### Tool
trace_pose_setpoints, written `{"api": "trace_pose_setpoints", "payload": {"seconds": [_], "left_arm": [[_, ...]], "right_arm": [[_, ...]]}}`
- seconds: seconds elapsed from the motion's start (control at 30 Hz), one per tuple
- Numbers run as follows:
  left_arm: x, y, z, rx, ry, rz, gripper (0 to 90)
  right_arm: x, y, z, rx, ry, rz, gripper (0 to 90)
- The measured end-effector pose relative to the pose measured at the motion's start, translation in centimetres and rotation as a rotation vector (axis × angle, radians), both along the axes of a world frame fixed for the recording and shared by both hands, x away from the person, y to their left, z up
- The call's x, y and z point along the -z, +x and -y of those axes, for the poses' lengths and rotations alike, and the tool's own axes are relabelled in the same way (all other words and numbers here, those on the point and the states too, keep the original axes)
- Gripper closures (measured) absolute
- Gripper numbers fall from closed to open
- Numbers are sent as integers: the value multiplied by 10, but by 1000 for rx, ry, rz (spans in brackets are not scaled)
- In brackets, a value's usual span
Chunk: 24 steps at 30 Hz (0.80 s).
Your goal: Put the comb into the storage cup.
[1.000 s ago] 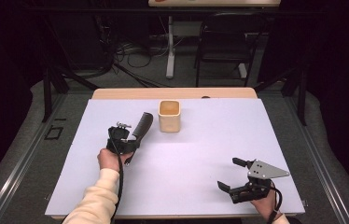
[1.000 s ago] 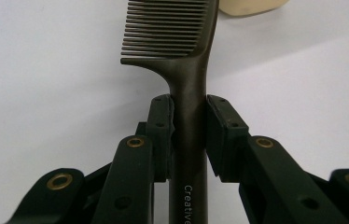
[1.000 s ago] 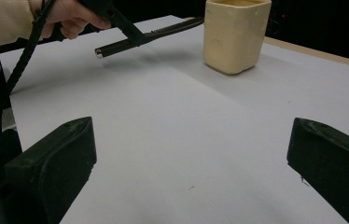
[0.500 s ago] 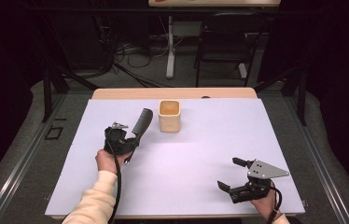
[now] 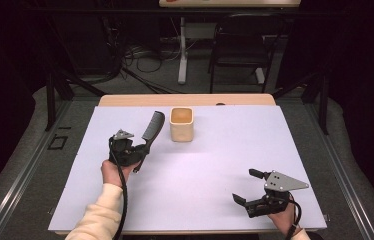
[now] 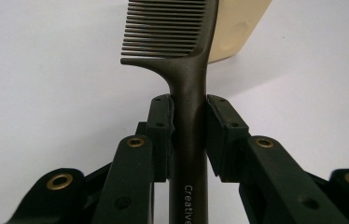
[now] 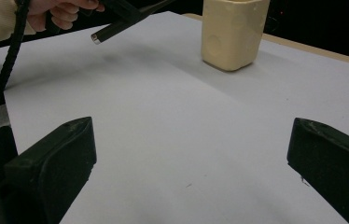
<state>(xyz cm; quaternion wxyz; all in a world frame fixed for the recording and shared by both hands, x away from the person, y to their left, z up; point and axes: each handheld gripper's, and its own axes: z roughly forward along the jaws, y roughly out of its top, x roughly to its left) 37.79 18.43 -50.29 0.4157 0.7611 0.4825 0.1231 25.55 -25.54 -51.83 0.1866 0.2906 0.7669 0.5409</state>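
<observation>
Up ahead, a cream square plastic cup stands on the white-covered counter, just beyond the comb's toothed end. The left hand-held gripper clamps the handle of a dark, fine-toothed plastic comb, raised above the counter. Well apart, the right hand-held gripper gapes wide, empty.

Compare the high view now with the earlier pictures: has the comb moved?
Yes, slightly. The comb, clamped in the left gripper, has edged toward the cream cup, which has stayed put.
</observation>
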Motion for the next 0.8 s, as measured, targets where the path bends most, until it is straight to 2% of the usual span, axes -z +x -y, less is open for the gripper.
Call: {"api": "trace_pose_setpoints", "payload": {"seconds": [0.17, 0.47, 0.63, 0.8], "left_arm": [[0, 0, -1, 21, -16, 28, 720], [1, 2, -5, 24, -51, 51, 721], [-2, 1, -7, 23, -50, 82, 721], [-2, 2, -8, 18, -46, 86, 720]], "right_arm": [[0, 0, 0, 5, -1, -2, 9], [0, 0, 0, 4, -3, -4, 8], [0, 0, -1, 2, -10, -1, 8], [0, -1, 0, 1, -11, 1, 8]]}}
